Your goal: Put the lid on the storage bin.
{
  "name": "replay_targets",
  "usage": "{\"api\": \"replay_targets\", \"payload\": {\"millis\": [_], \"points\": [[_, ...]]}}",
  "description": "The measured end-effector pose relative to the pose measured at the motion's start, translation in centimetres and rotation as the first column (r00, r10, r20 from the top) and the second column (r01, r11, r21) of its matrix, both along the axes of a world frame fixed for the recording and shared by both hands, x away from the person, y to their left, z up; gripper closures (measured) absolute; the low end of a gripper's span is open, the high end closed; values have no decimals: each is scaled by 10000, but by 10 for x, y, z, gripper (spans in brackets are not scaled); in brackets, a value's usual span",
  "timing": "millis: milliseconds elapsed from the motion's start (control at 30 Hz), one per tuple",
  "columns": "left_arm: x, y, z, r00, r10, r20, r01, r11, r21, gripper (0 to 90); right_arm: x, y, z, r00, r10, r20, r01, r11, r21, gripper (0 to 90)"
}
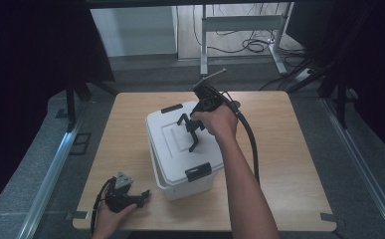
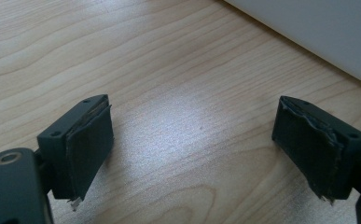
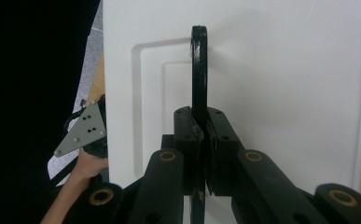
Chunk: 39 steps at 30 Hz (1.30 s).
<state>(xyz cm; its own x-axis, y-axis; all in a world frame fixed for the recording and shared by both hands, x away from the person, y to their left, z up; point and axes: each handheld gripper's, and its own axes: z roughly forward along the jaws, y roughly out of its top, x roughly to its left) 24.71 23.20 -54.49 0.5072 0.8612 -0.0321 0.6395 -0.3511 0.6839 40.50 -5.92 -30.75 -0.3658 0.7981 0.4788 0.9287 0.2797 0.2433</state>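
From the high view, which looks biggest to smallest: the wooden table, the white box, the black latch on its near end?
1. Wooden table: largest.
2. White box: covers much less of the picture.
3. Black latch: smallest by far.

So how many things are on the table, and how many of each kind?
White box: 1
Black latches on the box: 2
Black handle on the lid: 1
Grippers, left and right: 2
Total: 6
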Motion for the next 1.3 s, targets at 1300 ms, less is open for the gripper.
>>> {"api": "replay_targets", "payload": {"millis": [1300], "points": [[0,0,0,10000,7,-11,-7,10000,-34,121,9,11,-49,9953,-674,-690,703,9967,402,847]]}}
